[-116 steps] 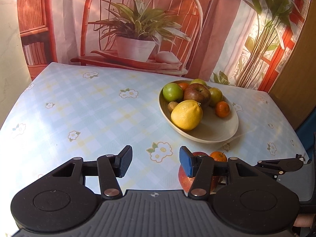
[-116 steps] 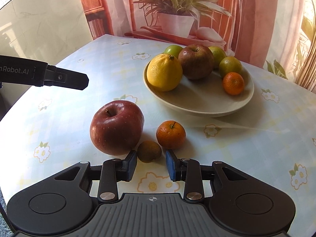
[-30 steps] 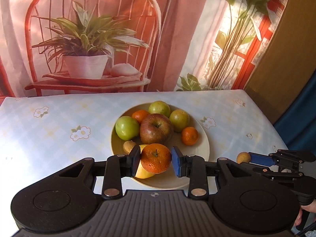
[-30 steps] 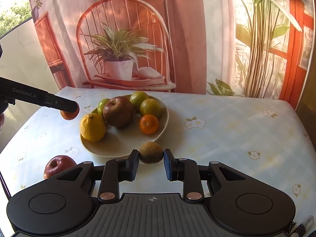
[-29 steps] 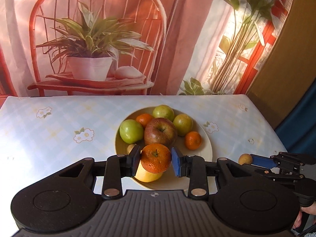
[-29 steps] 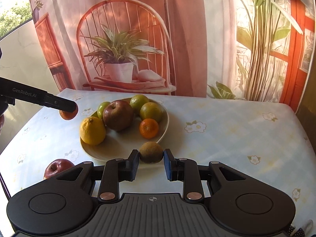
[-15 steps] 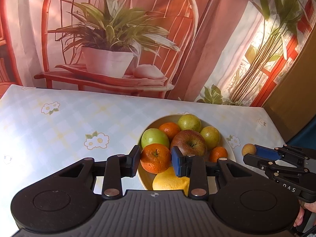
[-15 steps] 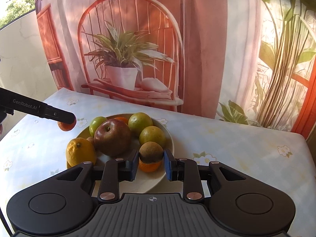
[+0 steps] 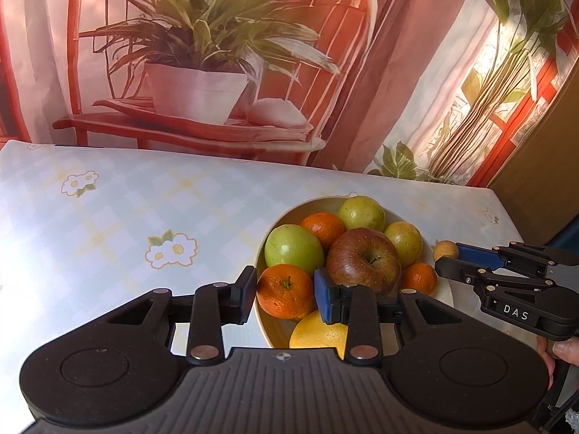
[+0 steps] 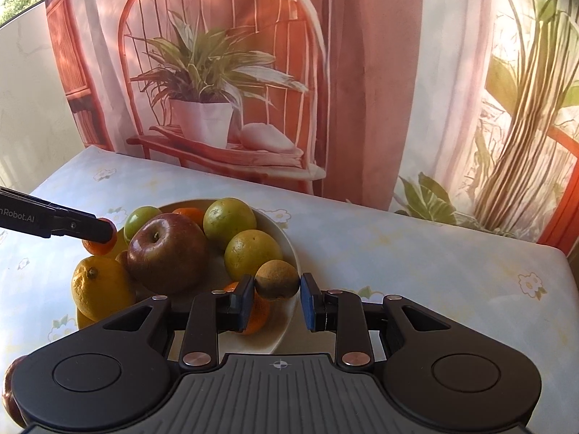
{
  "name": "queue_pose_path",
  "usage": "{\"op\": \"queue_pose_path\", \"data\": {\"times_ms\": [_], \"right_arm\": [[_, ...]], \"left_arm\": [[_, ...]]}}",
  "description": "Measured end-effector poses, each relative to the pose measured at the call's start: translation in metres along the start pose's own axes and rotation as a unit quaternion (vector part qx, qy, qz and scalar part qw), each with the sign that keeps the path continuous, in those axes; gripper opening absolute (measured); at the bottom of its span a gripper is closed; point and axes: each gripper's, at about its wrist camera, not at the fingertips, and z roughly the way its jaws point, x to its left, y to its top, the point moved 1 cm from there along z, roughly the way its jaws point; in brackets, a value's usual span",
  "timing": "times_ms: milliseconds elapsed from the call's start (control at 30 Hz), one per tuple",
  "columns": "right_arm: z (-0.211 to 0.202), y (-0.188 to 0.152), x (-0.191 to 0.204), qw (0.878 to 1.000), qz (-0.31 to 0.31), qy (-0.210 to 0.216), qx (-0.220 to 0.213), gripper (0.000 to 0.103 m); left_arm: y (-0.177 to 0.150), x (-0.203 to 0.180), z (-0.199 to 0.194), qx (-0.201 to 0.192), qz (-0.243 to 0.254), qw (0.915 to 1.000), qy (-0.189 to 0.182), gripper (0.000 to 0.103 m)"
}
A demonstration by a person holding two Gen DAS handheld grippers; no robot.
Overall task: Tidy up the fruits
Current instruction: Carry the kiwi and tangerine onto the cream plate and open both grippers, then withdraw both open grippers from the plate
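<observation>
My left gripper [image 9: 284,294] is shut on an orange [image 9: 286,291] and holds it over the left edge of the cream bowl [image 9: 443,291]. My right gripper [image 10: 277,298] is shut on a small brown kiwi [image 10: 277,278] above the bowl's right side [image 10: 289,249]. The bowl holds a big red apple [image 10: 166,251], a lemon [image 10: 101,287], green fruits [image 10: 229,218] and small oranges [image 9: 419,278]. In the left wrist view the right gripper [image 9: 447,258] with the kiwi [image 9: 445,250] comes in from the right. The right wrist view shows the left gripper's fingers [image 10: 96,229] gripping the orange [image 10: 99,244].
The table has a pale checked cloth with flower prints [image 9: 172,251]. A printed backdrop of a potted plant [image 9: 202,83] on a chair hangs behind it. A red apple [image 10: 9,392] lies partly hidden at the lower left of the right wrist view. A person's hand [image 9: 562,350] holds the right gripper.
Both grippers have come closer to the bowl and lower, each still holding its fruit. The orange now hangs at the bowl's left edge and the kiwi above its right side.
</observation>
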Motion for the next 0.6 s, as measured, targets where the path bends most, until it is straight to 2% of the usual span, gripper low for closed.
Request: {"op": "queue_pose_path", "data": {"times_ms": [267, 367, 400, 467, 533, 600], "right_arm": [[0.006, 0.002, 0.0, 1.0, 0.001, 0.001, 0.003, 0.03], [0.003, 0.001, 0.0, 1.0, 0.005, 0.004, 0.004, 0.035], [0.002, 0.0, 0.0, 1.0, 0.009, 0.004, 0.003, 0.04], [-0.003, -0.002, 0.0, 1.0, 0.019, 0.006, -0.002, 0.045], [-0.01, -0.004, 0.001, 0.999, 0.034, 0.004, -0.009, 0.052], [-0.017, -0.006, 0.001, 0.999, 0.046, 0.004, -0.017, 0.053]], "left_arm": [[0.001, -0.001, 0.004, 0.007, 0.002, 1.0, 0.002, 0.038], [0.0, -0.003, 0.0, -0.001, 0.01, 0.9999, 0.007, 0.05], [-0.001, -0.005, -0.003, -0.006, 0.013, 0.9998, 0.011, 0.055], [-0.002, -0.01, -0.01, -0.019, 0.025, 0.9992, 0.023, 0.059], [-0.003, -0.014, -0.019, -0.034, 0.034, 0.9983, 0.033, 0.067], [-0.006, -0.018, -0.028, -0.051, 0.044, 0.9971, 0.035, 0.071]]}}
